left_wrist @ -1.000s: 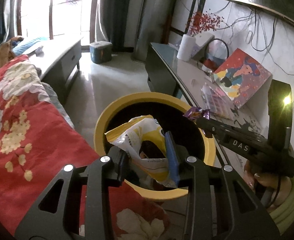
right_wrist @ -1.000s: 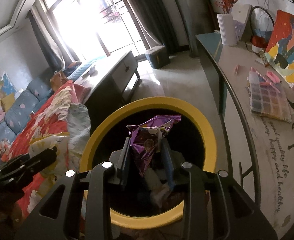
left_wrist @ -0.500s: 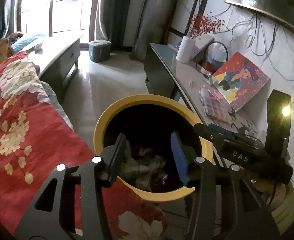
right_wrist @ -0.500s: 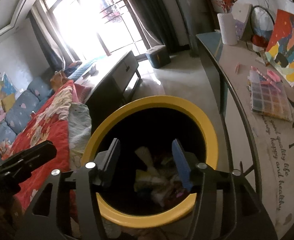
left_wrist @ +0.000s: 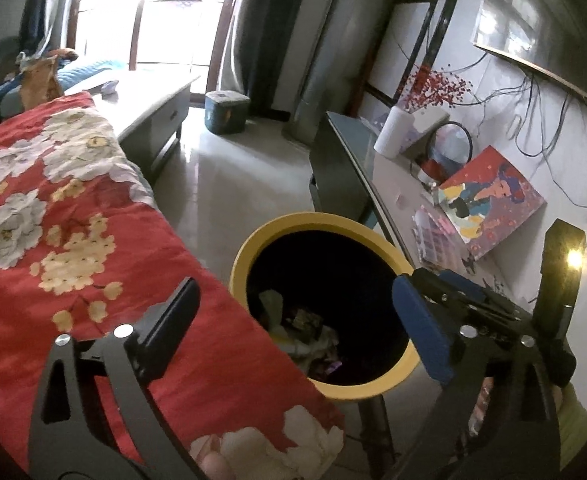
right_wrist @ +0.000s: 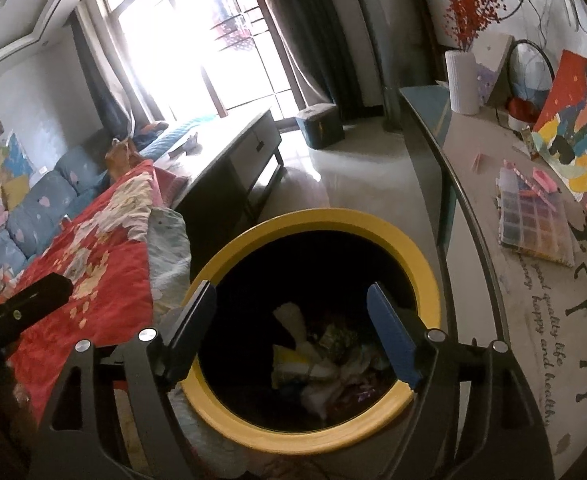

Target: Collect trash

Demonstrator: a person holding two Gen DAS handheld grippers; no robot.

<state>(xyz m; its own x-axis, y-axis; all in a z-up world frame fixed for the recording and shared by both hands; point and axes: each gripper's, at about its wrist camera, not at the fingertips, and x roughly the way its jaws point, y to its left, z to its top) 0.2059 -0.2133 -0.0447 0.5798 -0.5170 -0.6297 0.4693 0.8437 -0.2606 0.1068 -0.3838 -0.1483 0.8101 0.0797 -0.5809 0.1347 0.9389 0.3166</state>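
While upright, bin (right_wrist: 421,264) (mouth skyward, seemingly)

left gripper (left_wrist: 297,316), right gripper (right_wrist: 293,332) — jaws opening, empty

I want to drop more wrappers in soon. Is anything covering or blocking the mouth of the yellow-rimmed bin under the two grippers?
Nothing visible blocks it. The bin has no lid; its mouth is clear down to the trash inside. Both the left gripper and right gripper are opening, empty.
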